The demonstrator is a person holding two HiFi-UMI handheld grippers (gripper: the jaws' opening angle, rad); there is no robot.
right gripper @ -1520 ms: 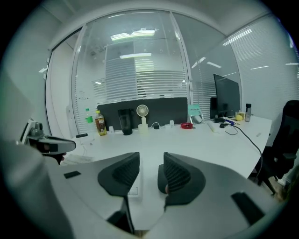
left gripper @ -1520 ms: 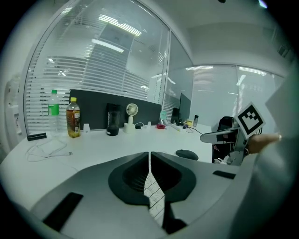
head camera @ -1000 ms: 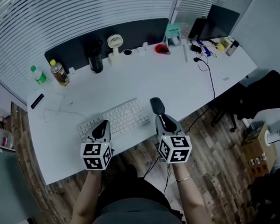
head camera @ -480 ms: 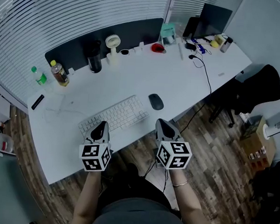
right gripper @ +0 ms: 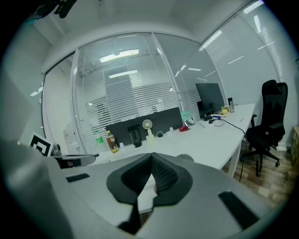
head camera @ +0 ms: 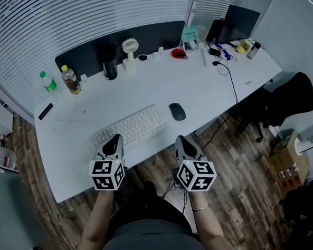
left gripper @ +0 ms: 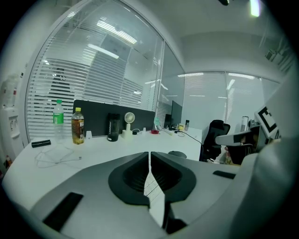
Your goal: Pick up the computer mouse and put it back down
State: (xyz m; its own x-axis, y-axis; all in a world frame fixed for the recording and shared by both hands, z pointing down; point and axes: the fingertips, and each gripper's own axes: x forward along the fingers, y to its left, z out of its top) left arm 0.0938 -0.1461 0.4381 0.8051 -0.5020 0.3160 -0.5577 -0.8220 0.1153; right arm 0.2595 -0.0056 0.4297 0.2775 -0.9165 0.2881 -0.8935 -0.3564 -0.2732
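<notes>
The dark computer mouse (head camera: 177,111) lies on the white desk (head camera: 211,88), just right of the white keyboard (head camera: 131,126). No gripper touches it. My right gripper (head camera: 183,140) hovers over the desk's near edge, a short way in front of the mouse, shut with nothing held. In the right gripper view the mouse (right gripper: 186,158) peeks out just past the closed jaws (right gripper: 152,155). My left gripper (head camera: 113,139) is at the keyboard's near edge, also shut and empty. In the left gripper view its jaws (left gripper: 149,154) meet, and the mouse (left gripper: 177,154) lies ahead to the right.
Along the desk's far side stand a small white fan (head camera: 129,46), a black cup (head camera: 110,63), two bottles (head camera: 70,80) and a monitor (head camera: 242,19). A black cable (head camera: 232,81) trails over the right part. An office chair (head camera: 290,103) stands right of the desk.
My right gripper has drawn back from beside the mouse to the desk's near edge. The mouse stays on the desk. The left gripper has eased back slightly.
</notes>
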